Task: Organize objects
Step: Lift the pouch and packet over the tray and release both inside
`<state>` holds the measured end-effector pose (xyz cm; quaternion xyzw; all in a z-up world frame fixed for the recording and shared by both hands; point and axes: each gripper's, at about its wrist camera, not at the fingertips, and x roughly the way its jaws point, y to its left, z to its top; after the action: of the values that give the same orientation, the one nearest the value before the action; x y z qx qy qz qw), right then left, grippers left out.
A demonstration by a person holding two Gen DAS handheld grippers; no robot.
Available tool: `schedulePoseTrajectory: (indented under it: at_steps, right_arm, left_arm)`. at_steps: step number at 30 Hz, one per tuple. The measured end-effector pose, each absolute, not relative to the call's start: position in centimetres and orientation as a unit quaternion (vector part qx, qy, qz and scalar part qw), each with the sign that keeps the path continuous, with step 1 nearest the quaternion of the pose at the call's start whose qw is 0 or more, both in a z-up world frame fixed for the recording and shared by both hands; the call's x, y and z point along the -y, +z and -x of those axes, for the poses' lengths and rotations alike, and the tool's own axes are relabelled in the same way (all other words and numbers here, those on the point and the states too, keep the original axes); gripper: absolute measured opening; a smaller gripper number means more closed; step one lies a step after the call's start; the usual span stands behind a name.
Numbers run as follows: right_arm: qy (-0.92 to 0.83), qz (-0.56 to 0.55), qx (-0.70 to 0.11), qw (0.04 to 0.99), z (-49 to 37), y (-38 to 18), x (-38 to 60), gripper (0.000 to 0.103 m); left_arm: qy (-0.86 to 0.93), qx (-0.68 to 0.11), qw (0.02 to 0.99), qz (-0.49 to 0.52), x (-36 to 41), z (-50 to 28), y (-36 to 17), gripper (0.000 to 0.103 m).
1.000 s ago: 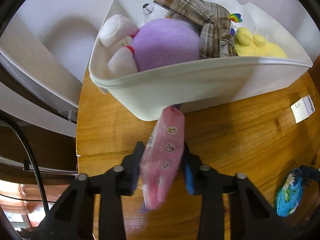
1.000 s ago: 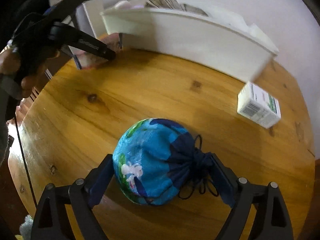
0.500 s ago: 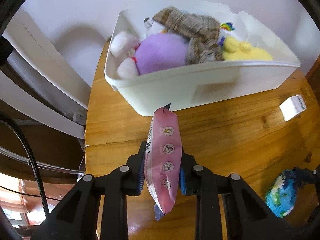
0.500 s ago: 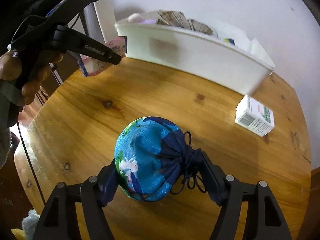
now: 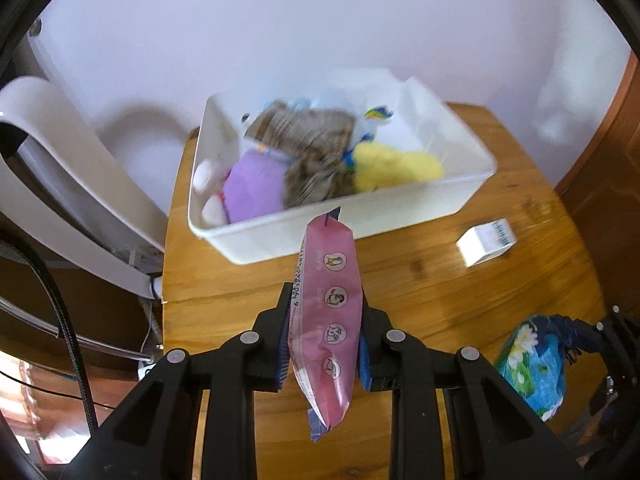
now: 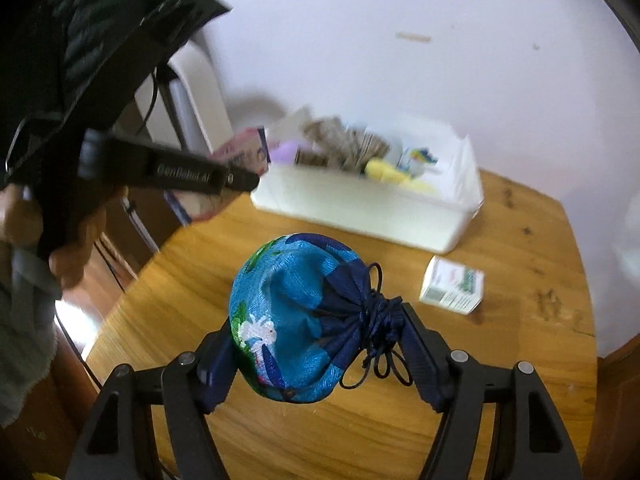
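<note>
My left gripper (image 5: 323, 340) is shut on a pink wipes packet (image 5: 328, 312), held in the air in front of the white bin (image 5: 340, 232). Soft toys fill that bin: a purple one (image 5: 252, 192), a yellow one (image 5: 396, 168) and a plaid cloth (image 5: 316, 156). My right gripper (image 6: 316, 348) is shut on a blue floral drawstring pouch (image 6: 296, 312), lifted off the wooden table (image 6: 520, 240). In the right wrist view, the left gripper (image 6: 240, 178) with the pink packet (image 6: 244, 152) hangs at the bin's (image 6: 360, 208) left end. The pouch (image 5: 532, 360) also shows low right in the left wrist view.
A small white carton (image 6: 452, 286) lies on the table right of the pouch, also seen as the carton (image 5: 486, 240) in the left wrist view. A white appliance (image 5: 60, 184) stands left of the table. A person's hand (image 6: 60, 240) grips the left tool.
Both grippers have risen above the table, each carrying its object. The right jaws closed onto the pouch and lifted it. The bin now looks farther away and lower.
</note>
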<state>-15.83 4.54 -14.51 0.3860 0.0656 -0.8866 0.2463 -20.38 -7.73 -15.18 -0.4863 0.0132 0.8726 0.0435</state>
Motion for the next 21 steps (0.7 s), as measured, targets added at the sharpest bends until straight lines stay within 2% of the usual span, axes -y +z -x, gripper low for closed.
schedulePoseTrajectory:
  at_steps: [10, 16, 21]
  right_arm:
    - [-0.912, -0.341, -0.031, 0.224, 17.8, -7.2, -8.5, 0.073]
    - [-0.924, -0.318, -0.014, 0.213, 21.1, -1.7, -10.5, 0.073]
    - [-0.931, -0.302, -0.021, 0.202, 24.6, 1.7, -10.4, 0.073]
  left_arm:
    - [0.888, -0.004, 0.042, 0.458, 5.7, 21.8, -6.7, 0.028]
    - [0.906, -0.025, 0.016, 0.422, 5.0, 23.8, -0.3, 0.028]
    - [0.913, -0.026, 0.003, 0.406, 4.9, 25.9, 3.0, 0.028]
